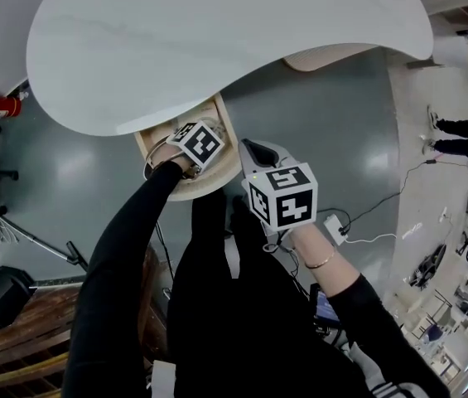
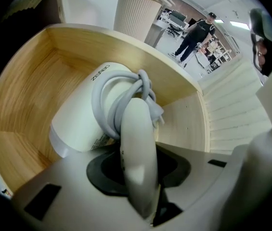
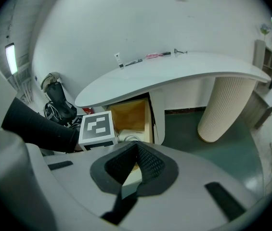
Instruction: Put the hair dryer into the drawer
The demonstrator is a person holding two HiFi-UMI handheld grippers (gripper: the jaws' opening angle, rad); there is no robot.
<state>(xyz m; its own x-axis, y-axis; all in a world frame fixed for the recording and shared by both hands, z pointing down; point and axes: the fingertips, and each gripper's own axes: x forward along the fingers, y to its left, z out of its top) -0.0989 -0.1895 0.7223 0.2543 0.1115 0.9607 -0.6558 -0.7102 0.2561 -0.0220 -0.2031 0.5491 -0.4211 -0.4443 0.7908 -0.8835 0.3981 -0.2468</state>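
Note:
The white hair dryer [image 2: 78,124], its grey cord [image 2: 121,93] wound round it, hangs inside the open wooden drawer [image 2: 25,90]. My left gripper [image 2: 138,177] is shut on the dryer's handle [image 2: 136,138], which runs up between the jaws. In the head view only the left gripper's marker cube [image 1: 199,143] shows, over the drawer [image 1: 209,187] under the table edge. My right gripper [image 1: 260,152] hovers just right of the drawer, shut, with nothing in it. From the right gripper view [image 3: 136,165] I see the drawer [image 3: 128,117], a bit of the dryer [image 3: 126,139] and the left cube [image 3: 97,128].
The white rounded tabletop [image 1: 217,40] overhangs the drawer. A ribbed column [image 3: 222,109] stands to the right on the grey floor. A white adapter with cables [image 1: 335,229] lies on the floor near my right arm. A person [image 2: 196,32] stands far off.

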